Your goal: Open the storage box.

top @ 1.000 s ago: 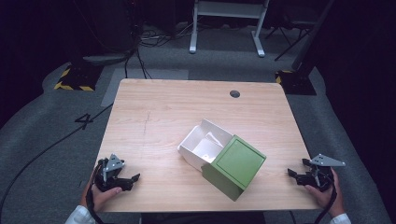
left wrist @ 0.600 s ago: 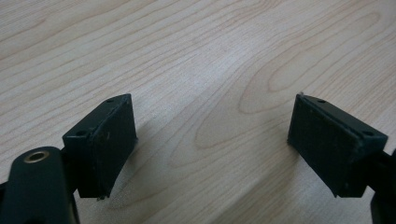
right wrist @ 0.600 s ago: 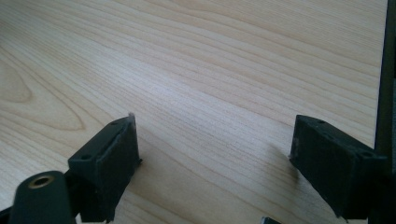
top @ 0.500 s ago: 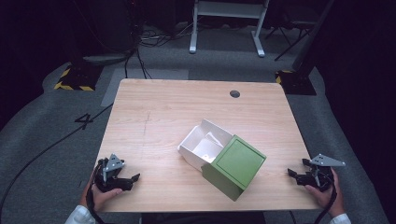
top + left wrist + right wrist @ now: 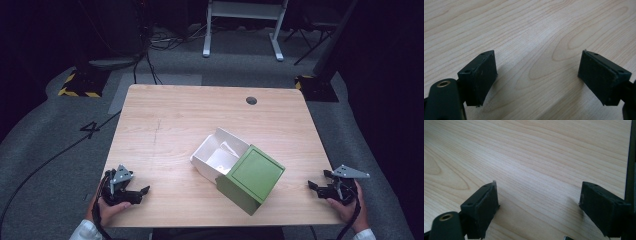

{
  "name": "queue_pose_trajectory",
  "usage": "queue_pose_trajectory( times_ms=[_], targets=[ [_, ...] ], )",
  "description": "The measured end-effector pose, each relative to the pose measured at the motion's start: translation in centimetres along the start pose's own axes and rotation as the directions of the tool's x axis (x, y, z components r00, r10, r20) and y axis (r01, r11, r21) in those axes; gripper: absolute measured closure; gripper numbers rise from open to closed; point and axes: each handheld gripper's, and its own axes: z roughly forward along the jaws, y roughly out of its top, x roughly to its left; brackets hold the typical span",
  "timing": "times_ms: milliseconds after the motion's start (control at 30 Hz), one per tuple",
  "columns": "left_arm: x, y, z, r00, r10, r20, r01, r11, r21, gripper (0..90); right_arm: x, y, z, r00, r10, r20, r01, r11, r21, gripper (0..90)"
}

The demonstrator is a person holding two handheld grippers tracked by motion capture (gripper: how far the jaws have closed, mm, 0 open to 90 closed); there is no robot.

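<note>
A white open box [image 5: 218, 155] sits near the middle of the wooden table [image 5: 175, 120], with a green lid or box [image 5: 251, 178] leaning against its near right side. My left gripper [image 5: 142, 192] rests at the table's near left corner, held by a hand, and stands open. In the left gripper view its jaws are wide apart over bare wood, the gripper [image 5: 537, 75] holding nothing. My right gripper [image 5: 314, 186] rests at the near right edge, open too. Bare wood lies between the two jaws of the right gripper [image 5: 539, 202] in its own view.
A round cable hole [image 5: 251, 100] is in the table's far right part. Beyond the table stand a white frame [image 5: 243, 20] and cables on the grey floor. A yellow-black striped plate [image 5: 77, 85] lies on the floor at the left.
</note>
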Motion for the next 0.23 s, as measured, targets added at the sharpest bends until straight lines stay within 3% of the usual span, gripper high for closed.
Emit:
queue_pose_trajectory(
  times_ms=[233],
  targets=[
    [0.0,0.0,0.0,1.0,-0.001,-0.001,0.001,1.0,0.0,15.6,-0.01,0.0,-0.01,1.0,-0.003,0.0,0.003,1.0,0.0,15.4]
  ],
)
